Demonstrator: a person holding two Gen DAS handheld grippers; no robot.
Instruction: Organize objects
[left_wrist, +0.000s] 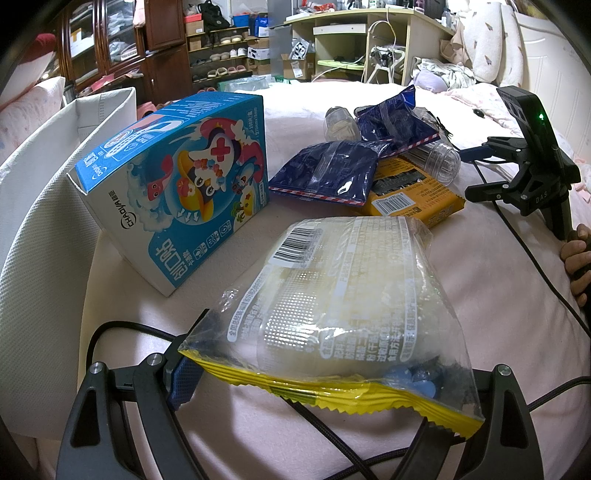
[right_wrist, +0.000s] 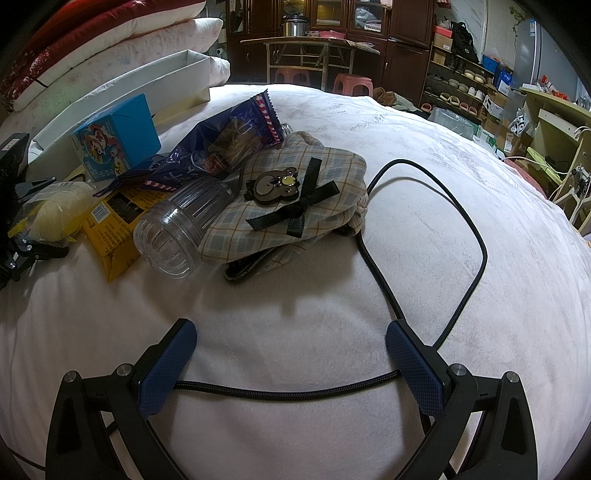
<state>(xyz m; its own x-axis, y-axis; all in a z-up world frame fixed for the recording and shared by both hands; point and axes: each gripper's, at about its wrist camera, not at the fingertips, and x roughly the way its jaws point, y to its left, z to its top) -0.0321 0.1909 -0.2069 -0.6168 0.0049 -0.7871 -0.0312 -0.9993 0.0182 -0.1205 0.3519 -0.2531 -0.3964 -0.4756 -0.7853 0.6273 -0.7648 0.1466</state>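
My left gripper (left_wrist: 303, 380) stands wide open. The near end of a clear and yellow snack bag (left_wrist: 343, 295) lies over and between its fingers, and the pads do not squeeze it. Beyond the bag stand a blue cartoon carton (left_wrist: 177, 184), two dark blue snack bags (left_wrist: 332, 173), a yellow packet (left_wrist: 413, 199) and a clear jar (left_wrist: 443, 158). My right gripper (right_wrist: 291, 354) is open over bare blanket with only a black cable (right_wrist: 288, 393) crossing between its fingers. Ahead of it lie a plaid pouch with a bear badge (right_wrist: 295, 206) and the clear jar (right_wrist: 177, 229).
A white fabric bin (left_wrist: 48, 184) stands open at the left edge of the bed, behind the carton. The cable loops over the blanket (right_wrist: 443, 147) to the right of the pouch. A hand (left_wrist: 576, 258) holds the right gripper's handle. Shelves and desks lie beyond the bed.
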